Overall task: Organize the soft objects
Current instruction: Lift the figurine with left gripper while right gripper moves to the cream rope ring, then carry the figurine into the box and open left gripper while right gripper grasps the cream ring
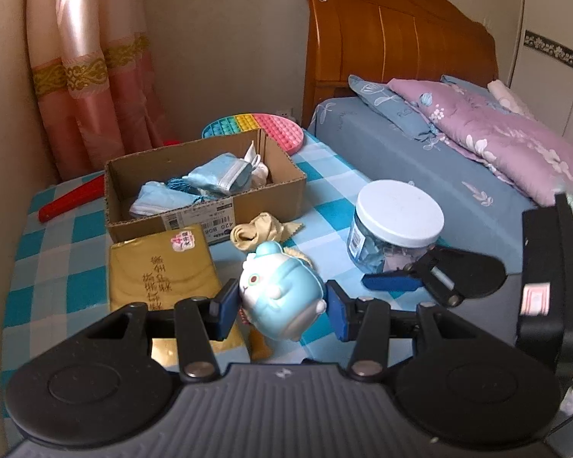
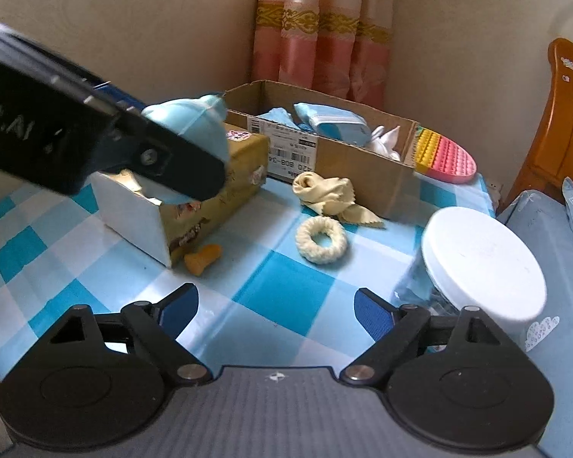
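Box label [image 2: 286,152]: "420 B08-34", barcodes. My left gripper's arm [image 2: 15,126]: letters ending ".AI". Gold pack [image 1: 160,267]: handwritten characters I cannot read.

A white-lidded jar [image 2: 481,263] stands at four o'clock on the checked tablecloth [image 2: 282,286], the gold carton [image 2: 210,187] at ten, wooden headboard [image 1: 397,34] beyond

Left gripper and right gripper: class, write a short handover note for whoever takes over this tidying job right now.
Left gripper: shut on the blue and white soft toy, held above the table.
Right gripper: open, nothing between its fingers.
Done: blue cloths and a white item already lie in the cardboard box.
Left: put the toy in the box, then the yellow cloth, the woven ring and the small orange piece, all loose on the checked tablecloth.
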